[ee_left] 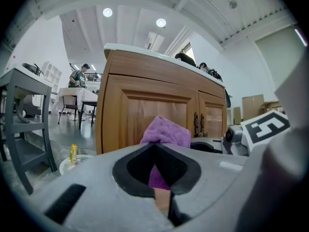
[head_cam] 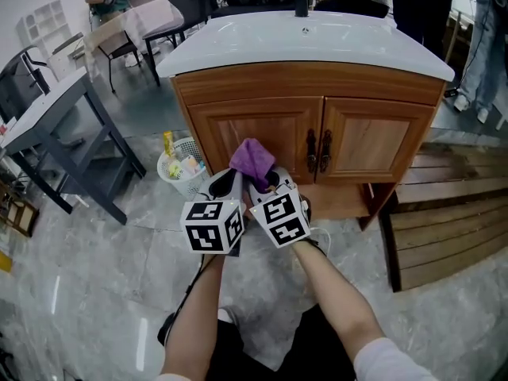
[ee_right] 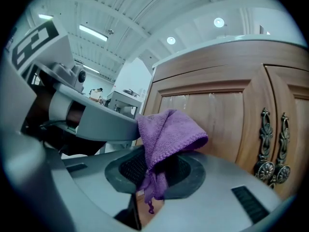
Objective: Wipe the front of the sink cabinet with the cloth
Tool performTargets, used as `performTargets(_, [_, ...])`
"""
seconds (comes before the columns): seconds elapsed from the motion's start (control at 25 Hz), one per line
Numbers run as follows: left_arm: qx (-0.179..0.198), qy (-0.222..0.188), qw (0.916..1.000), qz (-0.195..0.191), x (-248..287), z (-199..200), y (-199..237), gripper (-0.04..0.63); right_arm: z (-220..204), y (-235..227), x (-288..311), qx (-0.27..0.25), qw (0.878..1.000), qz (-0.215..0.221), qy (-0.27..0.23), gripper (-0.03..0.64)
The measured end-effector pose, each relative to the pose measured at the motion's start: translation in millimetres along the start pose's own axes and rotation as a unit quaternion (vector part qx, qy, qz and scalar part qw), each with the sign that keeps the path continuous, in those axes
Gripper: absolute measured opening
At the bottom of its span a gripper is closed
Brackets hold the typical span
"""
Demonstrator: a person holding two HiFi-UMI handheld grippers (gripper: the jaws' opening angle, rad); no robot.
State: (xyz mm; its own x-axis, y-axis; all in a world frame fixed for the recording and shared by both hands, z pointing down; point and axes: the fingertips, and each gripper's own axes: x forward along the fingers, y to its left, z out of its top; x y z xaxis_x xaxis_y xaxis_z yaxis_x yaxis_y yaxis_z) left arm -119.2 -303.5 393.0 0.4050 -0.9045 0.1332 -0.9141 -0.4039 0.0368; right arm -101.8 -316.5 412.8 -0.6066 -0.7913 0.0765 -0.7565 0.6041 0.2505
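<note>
The wooden sink cabinet stands straight ahead under a white sink top; its two doors are closed, with dark handles at the middle. A purple cloth is bunched in front of the left door. My left gripper and right gripper sit side by side just below it. In the right gripper view the cloth is pinched in the right gripper, a frayed end hanging through. In the left gripper view the cloth also runs down between the narrow jaws of the left gripper.
A white basket with bottles sits on the floor left of the cabinet. A grey table is further left. A wooden pallet lies to the right. People and chairs are behind the sink.
</note>
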Motion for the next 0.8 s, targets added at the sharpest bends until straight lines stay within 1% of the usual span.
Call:
performTargets(0.36, [0.015, 0.003, 0.9995, -0.029, 11.6, 0.0, -42.6, 0.003, -7.0, -30.2, -37.9, -0.001, 1.000, -0.031, 0.004, 0.077])
performTargets(0.56, [0.014, 0.000, 0.9988, -0.047, 18.1, 0.9, -65.6, 0.003, -7.1, -43.4, -60.5, -0.005, 0.999, -0.047, 0.002, 0.077])
performTargets(0.8, [0.024, -0.005, 0.9975, -0.067, 27.7, 3.4, -90.6, 0.003, -4.3, -60.5, -90.3, 0.000, 0.998, -0.059, -0.014, 0.077])
